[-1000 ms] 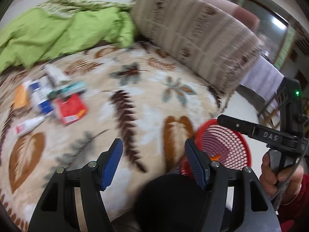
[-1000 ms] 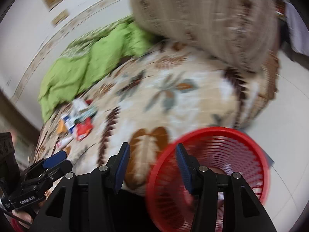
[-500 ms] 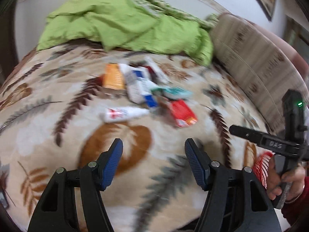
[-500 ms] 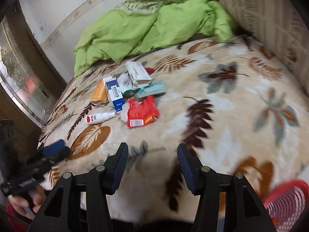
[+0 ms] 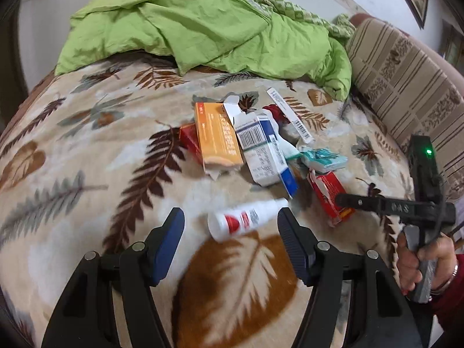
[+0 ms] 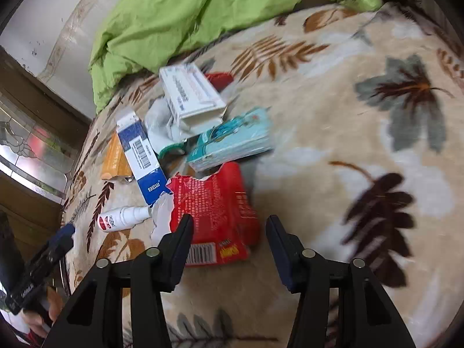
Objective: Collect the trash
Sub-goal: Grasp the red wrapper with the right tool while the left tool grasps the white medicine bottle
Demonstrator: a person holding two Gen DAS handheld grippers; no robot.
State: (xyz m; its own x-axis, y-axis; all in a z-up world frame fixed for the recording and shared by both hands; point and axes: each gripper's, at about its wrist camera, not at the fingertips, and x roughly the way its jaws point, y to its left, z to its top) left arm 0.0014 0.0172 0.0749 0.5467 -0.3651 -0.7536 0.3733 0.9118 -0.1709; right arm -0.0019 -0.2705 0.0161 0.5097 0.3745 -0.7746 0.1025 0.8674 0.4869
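Now the left gripper [image 5: 230, 230] hovers low over the bed [image 5: 87, 150], its jaws spread wide with a small white spray bottle [image 5: 245, 220] lying on its side between the blue pads, though neither pad touches it. Just beyond the bottle sits the litter, heaped together on the leaf-patterned blanket: an orange carton [image 5: 219, 136] overlapping a red box [image 5: 190, 142], a blue-and-white carton [image 5: 265, 150] with a barcode, a teal packet [image 5: 323, 159], a long white carton [image 5: 290, 114] further back, and a torn red wrapper [image 5: 330, 194] nearest the right side. The right gripper [image 6: 229, 227] is lowered over that red wrapper [image 6: 213, 211], jaws likewise spread and gripping nothing, the wrapper's barcode end lying between them. From the right wrist camera the teal packet [image 6: 232, 140] touches the wrapper's far edge, a white carton [image 6: 191, 92] rests on crumpled white paper [image 6: 158, 127], and the spray bottle [image 6: 123, 217] lies off to the left beside the blue-and-white carton [image 6: 142, 153]. A rumpled green quilt [image 5: 203, 23] is piled at the back of the bed, with a striped cushion [image 5: 406, 81] to its right. The person's hand [image 5: 420, 261] grips the right tool's handle.
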